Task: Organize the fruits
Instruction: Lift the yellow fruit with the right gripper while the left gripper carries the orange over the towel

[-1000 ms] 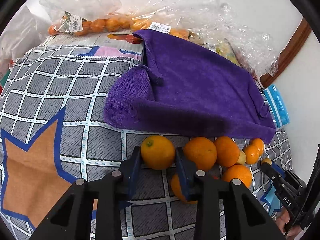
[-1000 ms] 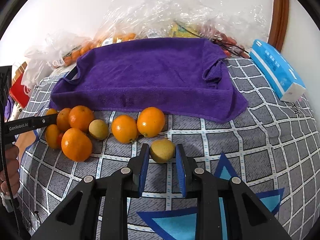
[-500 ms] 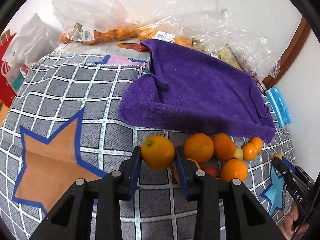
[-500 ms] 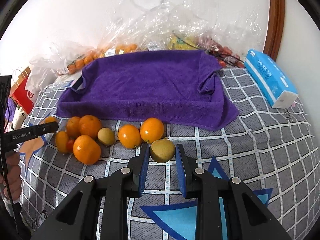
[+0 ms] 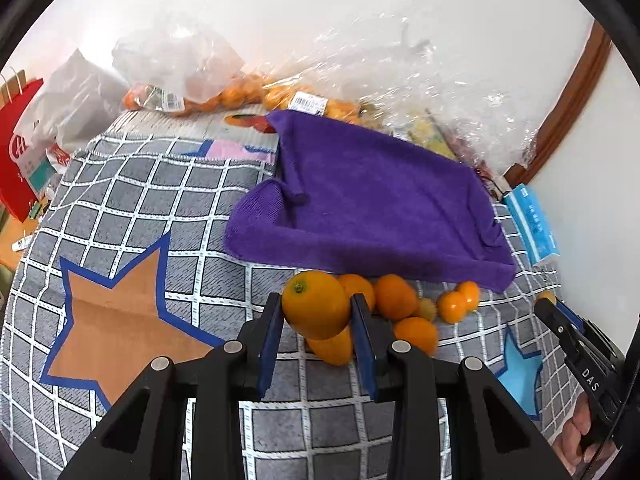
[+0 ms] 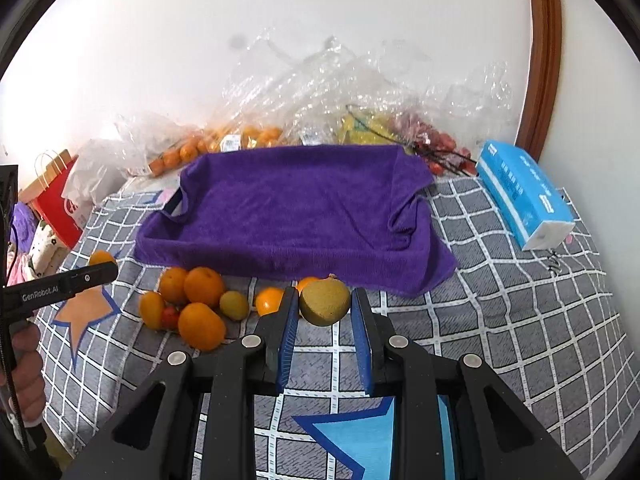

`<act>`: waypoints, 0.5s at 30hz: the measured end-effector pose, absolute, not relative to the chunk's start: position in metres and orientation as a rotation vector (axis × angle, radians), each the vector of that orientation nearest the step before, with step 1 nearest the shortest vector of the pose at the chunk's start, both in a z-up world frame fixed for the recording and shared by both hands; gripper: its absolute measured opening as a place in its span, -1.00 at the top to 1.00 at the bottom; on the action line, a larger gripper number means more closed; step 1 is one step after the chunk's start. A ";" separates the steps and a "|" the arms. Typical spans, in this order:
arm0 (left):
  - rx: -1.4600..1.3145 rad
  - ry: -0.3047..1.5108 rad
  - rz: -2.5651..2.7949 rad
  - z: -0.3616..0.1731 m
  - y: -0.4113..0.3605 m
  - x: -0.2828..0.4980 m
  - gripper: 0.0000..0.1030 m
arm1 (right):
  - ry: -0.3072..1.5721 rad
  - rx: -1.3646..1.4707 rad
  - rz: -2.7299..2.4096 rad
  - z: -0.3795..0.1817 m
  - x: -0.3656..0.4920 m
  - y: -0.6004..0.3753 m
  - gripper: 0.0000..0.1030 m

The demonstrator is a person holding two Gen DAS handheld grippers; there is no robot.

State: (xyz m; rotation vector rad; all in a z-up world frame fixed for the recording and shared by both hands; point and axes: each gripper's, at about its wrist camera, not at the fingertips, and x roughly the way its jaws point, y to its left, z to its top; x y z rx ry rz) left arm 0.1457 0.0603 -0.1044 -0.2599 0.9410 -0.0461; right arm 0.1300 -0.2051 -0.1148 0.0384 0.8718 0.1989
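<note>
My left gripper [image 5: 316,308] is shut on a large orange [image 5: 316,304] and holds it above the checked cloth. Under and right of it lies a heap of oranges [image 5: 394,296] with small ones [image 5: 452,306]. My right gripper [image 6: 325,306] is shut on a yellow-green round fruit [image 6: 325,301], lifted clear of the cloth. In the right wrist view the fruit heap [image 6: 200,292] lies to the left, with a red one [image 6: 170,317] and a greenish one [image 6: 234,305]. A purple towel [image 6: 296,212] lies spread behind both grippers, also seen from the left wrist as the purple towel [image 5: 380,204].
Clear plastic bags of small oranges [image 5: 240,94] and other fruit [image 6: 420,136] line the wall behind the towel. A blue tissue pack [image 6: 520,192] lies at the right. A red paper bag [image 6: 56,200] stands at the left edge. The checked cloth [image 6: 520,304] covers the surface.
Both grippers have risen with their fruit. The orange and the yellow-green fruit have left the cloth, and the heap and towel look farther below.
</note>
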 end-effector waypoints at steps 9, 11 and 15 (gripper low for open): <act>-0.242 0.899 -0.073 -0.080 0.048 0.139 0.38 | 0.828 0.037 0.200 -0.091 0.130 -0.203 0.49; -0.241 0.890 -0.077 -0.075 0.046 0.139 0.38 | 0.820 0.031 0.201 -0.086 0.130 -0.202 0.49; -0.237 0.870 -0.090 -0.065 0.042 0.141 0.38 | 0.801 0.024 0.204 -0.077 0.133 -0.201 0.49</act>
